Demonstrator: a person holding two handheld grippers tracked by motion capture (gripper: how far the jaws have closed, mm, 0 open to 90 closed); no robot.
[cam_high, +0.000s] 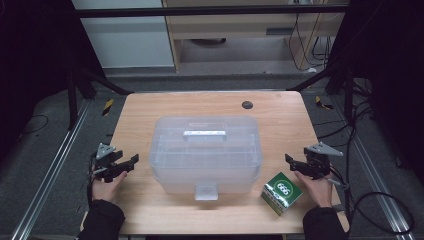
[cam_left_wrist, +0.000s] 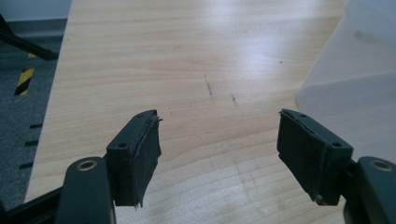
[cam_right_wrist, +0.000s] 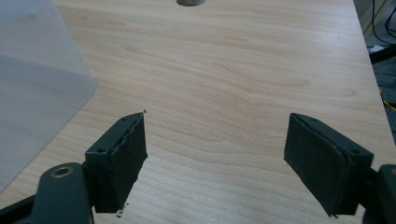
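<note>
1. My left gripper (cam_high: 131, 161) sits at the lower left of the high view, jaws released, nothing between them. In the left gripper view I see bare wooden table (cam_left_wrist: 187, 56) between the pads (cam_left_wrist: 144, 154).
2. My right gripper (cam_high: 291, 160) sits at the lower right of the high view, jaws likewise spread and empty. It rests just above the green carton (cam_high: 281, 193).
3. The translucent storage box (cam_high: 206, 152) stands in the middle of the high view, between both grippers, lid on. Its corner shows at the right edge of the left gripper view (cam_left_wrist: 359, 79) and the upper left of the right gripper view (cam_right_wrist: 32, 79).
4. Handling judgement: thin moulded plastic, probably light, fairly stiff but flexing at the walls, smooth and slippery for flat pads.
5. Recommended hold: the front latch tab (cam_high: 206, 192) at the lower centre for opening; the top handle (cam_high: 204, 133) for lifting.
6. The carton looks light and crushable; I would grip across its flat faces, gently.
</note>
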